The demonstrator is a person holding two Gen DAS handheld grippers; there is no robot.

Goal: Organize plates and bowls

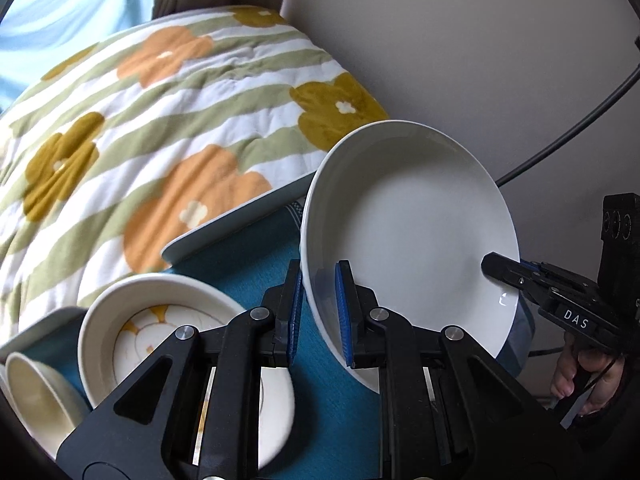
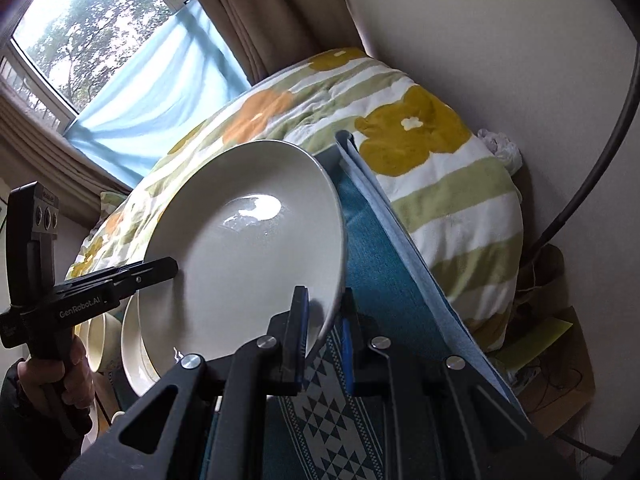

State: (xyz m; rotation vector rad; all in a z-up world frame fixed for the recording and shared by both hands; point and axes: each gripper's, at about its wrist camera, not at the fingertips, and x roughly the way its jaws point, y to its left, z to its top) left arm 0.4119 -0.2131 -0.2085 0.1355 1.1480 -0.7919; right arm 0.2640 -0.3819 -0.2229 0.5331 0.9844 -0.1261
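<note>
A large white plate [image 1: 412, 220] hangs tilted above the teal cloth [image 1: 256, 280], held from both sides. My left gripper [image 1: 320, 312] is shut on its near left rim, blue pads on either face. In the left wrist view my right gripper [image 1: 504, 272] clamps the plate's right edge. The right wrist view shows the same white plate [image 2: 248, 240] with my right gripper [image 2: 324, 332] shut on its lower rim, and my left gripper [image 2: 168, 268] gripping the far left edge. A flower-patterned bowl [image 1: 152, 320] and a small cream bowl [image 1: 36, 392] sit low at the left.
A bed with a flowered quilt [image 1: 160, 120] lies just behind the table. A wall [image 1: 480, 60] and a dark cable [image 1: 560, 140] stand at the right. A person's hand [image 1: 584, 380] holds the right gripper's handle. A window [image 2: 80, 40] and curtains [image 2: 248, 20] are beyond the bed.
</note>
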